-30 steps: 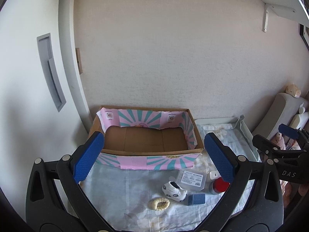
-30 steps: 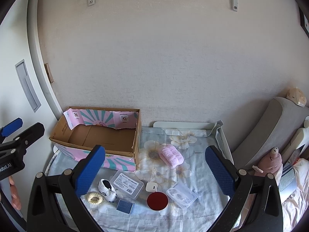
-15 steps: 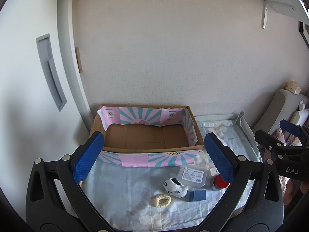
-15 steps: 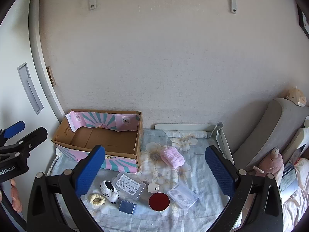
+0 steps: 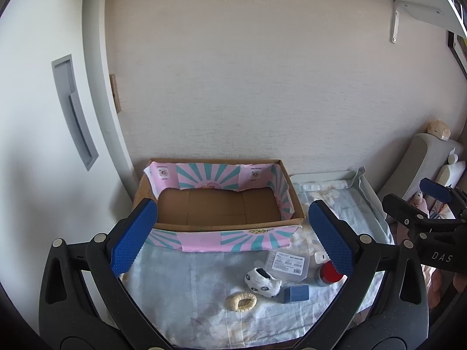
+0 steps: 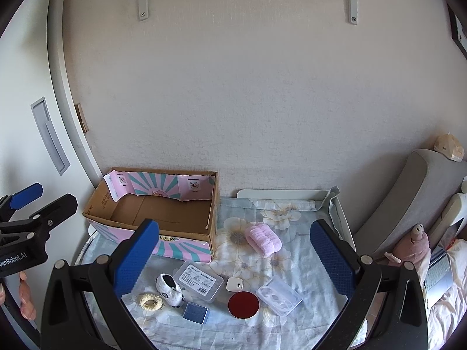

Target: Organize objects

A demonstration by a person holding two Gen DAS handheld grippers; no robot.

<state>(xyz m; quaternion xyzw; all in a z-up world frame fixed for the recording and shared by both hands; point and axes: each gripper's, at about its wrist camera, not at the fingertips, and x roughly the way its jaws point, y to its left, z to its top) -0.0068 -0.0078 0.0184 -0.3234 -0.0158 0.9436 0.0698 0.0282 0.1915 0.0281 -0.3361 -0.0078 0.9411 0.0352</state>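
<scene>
Overhead, both tools hang with jaws apart: left tool [image 5: 230,234], right tool [image 6: 233,258]. Below, the table [image 6: 294,250] carries an empty cardboard box [image 6: 163,213] at back left; the pink cloth [image 6: 262,239], clear case [image 6: 200,280], red lid [image 6: 243,304] and sock [image 6: 169,288] lie nearby.

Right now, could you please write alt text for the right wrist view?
The open right gripper hovers above a floral cloth strewn with small items, with an empty cardboard box at its left and the left gripper at the frame's edge.
</scene>
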